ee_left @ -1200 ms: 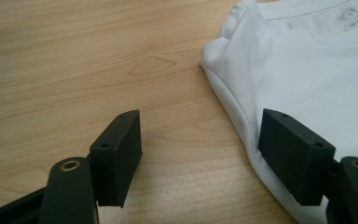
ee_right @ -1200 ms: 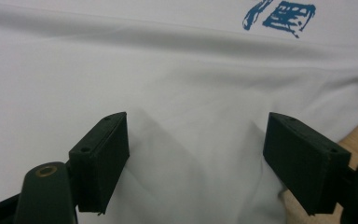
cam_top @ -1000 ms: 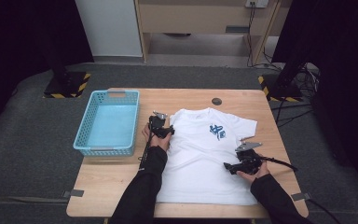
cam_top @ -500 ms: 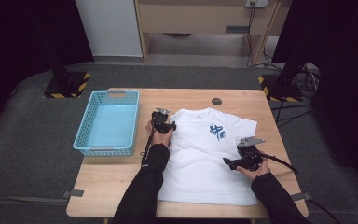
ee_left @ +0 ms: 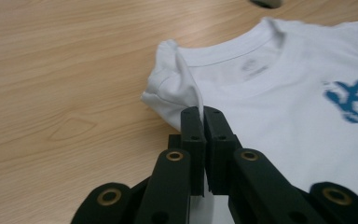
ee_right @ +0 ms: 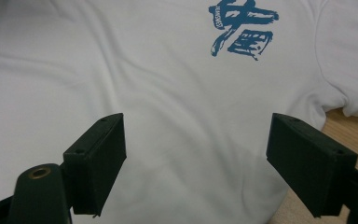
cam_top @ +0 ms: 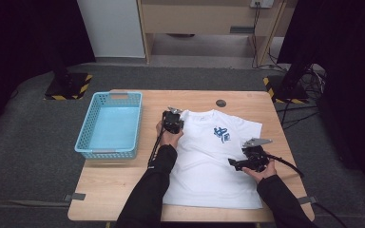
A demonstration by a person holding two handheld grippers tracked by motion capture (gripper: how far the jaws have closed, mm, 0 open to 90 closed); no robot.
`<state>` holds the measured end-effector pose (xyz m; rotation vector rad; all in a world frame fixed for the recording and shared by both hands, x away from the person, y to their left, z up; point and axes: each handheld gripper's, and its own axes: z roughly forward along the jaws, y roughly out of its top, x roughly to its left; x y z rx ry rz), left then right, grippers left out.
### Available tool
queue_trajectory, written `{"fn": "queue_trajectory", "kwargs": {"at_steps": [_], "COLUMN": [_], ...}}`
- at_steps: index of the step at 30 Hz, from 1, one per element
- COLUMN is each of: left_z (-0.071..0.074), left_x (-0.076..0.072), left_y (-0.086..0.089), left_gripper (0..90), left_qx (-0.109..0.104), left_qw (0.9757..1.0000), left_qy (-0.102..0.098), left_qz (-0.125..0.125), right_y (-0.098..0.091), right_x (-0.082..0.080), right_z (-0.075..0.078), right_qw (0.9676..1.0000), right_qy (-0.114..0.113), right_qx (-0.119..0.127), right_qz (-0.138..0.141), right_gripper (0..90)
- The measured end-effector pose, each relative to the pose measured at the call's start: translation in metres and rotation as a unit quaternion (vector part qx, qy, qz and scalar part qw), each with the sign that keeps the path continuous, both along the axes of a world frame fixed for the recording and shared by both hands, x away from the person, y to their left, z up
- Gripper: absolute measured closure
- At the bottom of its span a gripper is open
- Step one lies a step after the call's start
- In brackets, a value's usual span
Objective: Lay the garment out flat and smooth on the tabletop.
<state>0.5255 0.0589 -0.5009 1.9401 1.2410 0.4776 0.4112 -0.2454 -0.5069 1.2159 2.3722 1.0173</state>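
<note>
the left gripper [ee_left: 202, 119] has just been closing, and its jaws now stand pinched together on a thin ridge of fabric at the sleeve [ee_left: 170, 88] of the white t-shirt [cam_top: 209, 156], just left of the collar. in the high view that gripper [cam_top: 172, 119] sits a little higher in the frame than it did a second ago, at the shirt's upper left corner. so the grab looks made, and i judge the next step to be lifting or folding that sleeve inward.

the right gripper [ee_right: 193, 154] hovers over the shirt's lower middle with its jaws spread wide and nothing between them; in the high view it [cam_top: 247, 162] sits near the shirt's right edge, barely shifted from a second ago.

the shirt lies flat, front up, across the centre and lower right of the wooden table [cam_top: 123, 190]. it is soft knit cotton with shallow wrinkles, a ribbed collar and a blue brush-stroke print [ee_right: 242, 28] on the chest (characters, too stylised to read). the table is pale, smooth wood grain. a light blue plastic basket [cam_top: 83, 137], rectangular with lattice walls, stands at the left of the table, apart from the shirt.
</note>
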Motion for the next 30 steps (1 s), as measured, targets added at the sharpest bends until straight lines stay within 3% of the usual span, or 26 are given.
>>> {"fn": "queue_trajectory", "kwargs": {"at_steps": [5, 9, 11, 13, 16, 19, 22, 27, 30], "left_z": [0.004, -0.008, -0.015, -0.016, -0.007, 0.003, 0.003, -0.008, -0.015], "left_x": [-0.012, -0.022, -0.024, -0.025, -0.022, -0.015, -0.007, -0.001, 0.005], "left_y": [-0.034, -0.065, -0.074, -0.075, -0.066, -0.05, -0.039, -0.035, -0.032], "left_gripper": [87.8, 86.9, 83.4, 73.1, 56.8, 50.2, 47.4, 44.4, 43.9], "left_qx": [0.004, 0.037, 0.029, -0.001, -0.037, -0.047, -0.025, 0.008, 0.015], "left_qw": [0.9983, 0.9939, 0.9919, 0.9902, 0.9909, 0.9935, 0.9953, 0.9953, 0.9964], "left_qy": [-0.007, 0.006, 0.021, 0.027, 0.012, -0.007, -0.005, 0.002, 0.003], "left_qz": [-0.057, -0.104, -0.122, -0.137, -0.129, -0.103, -0.093, -0.097, -0.083], "right_y": [-0.003, -0.002, -0.002, -0.002, -0.002, -0.002, -0.002, -0.001, -0.001], "right_x": [0.0, 0.0, 0.001, 0.0, 0.0, 0.001, 0.002, 0.002, 0.001], "right_z": [0.003, 0.002, 0.001, 0.001, 0.001, 0.002, 0.001, 0.0, 0.001], "right_qw": [1.0, 1.0, 1.0, 1.0, 1.0, 1.0, 1.0, 1.0, 1.0], "right_qy": [-0.004, -0.001, -0.001, 0.0, -0.002, -0.001, 0.001, 0.0, 0.001], "right_qx": [0.006, 0.001, -0.005, -0.008, -0.008, -0.006, -0.007, -0.008, -0.007], "right_qz": [-0.004, -0.003, 0.0, 0.001, 0.001, 0.0, 0.0, 0.003, 0.003], "right_gripper": [19.9, 19.9, 19.8, 19.7, 19.8, 20.0, 20.4, 21.1, 21.5]}}
